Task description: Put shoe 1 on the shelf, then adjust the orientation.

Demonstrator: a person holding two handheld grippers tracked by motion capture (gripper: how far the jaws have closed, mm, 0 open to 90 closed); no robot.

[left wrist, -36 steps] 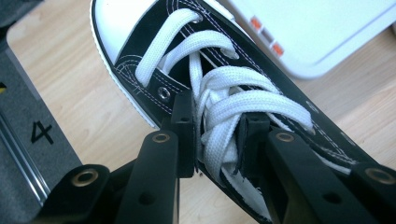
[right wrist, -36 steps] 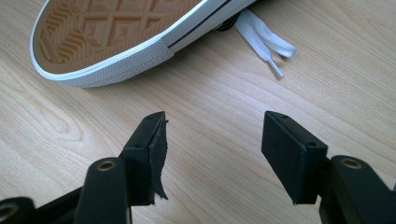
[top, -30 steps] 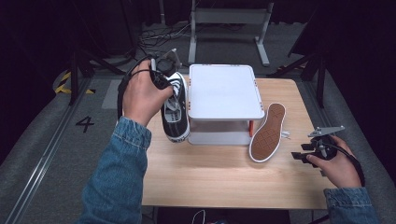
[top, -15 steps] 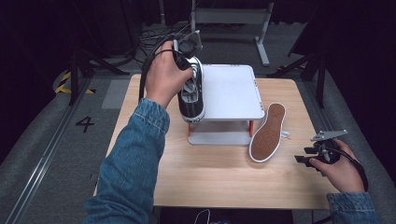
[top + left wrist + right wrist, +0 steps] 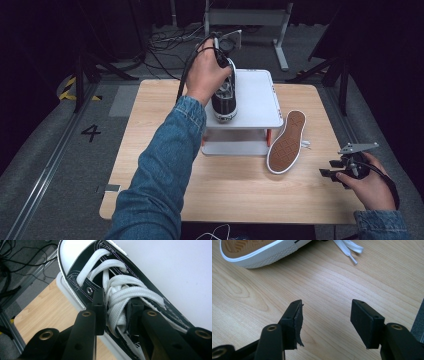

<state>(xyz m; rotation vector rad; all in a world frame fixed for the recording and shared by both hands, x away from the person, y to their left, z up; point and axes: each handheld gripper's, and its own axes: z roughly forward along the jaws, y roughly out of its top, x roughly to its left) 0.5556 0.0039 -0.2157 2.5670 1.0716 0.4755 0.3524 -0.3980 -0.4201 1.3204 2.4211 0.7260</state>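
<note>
High view: a denim sleeve (image 5: 160,170) hides the white stand's (image 5: 255,100) left edge. Left gripper (image 5: 115,315) pinches the black sneaker's (image 5: 130,290) laces, apparently over the stand; right gripper (image 5: 325,320) gapes empty near the second sneaker (image 5: 254,252).

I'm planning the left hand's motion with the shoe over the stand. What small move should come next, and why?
Probably lower the shoe onto the white stand top, then open. The left hand-held gripper is shut on its laces and tongue, and the shoe already sits over the stand's left part, toe toward the person.
</note>
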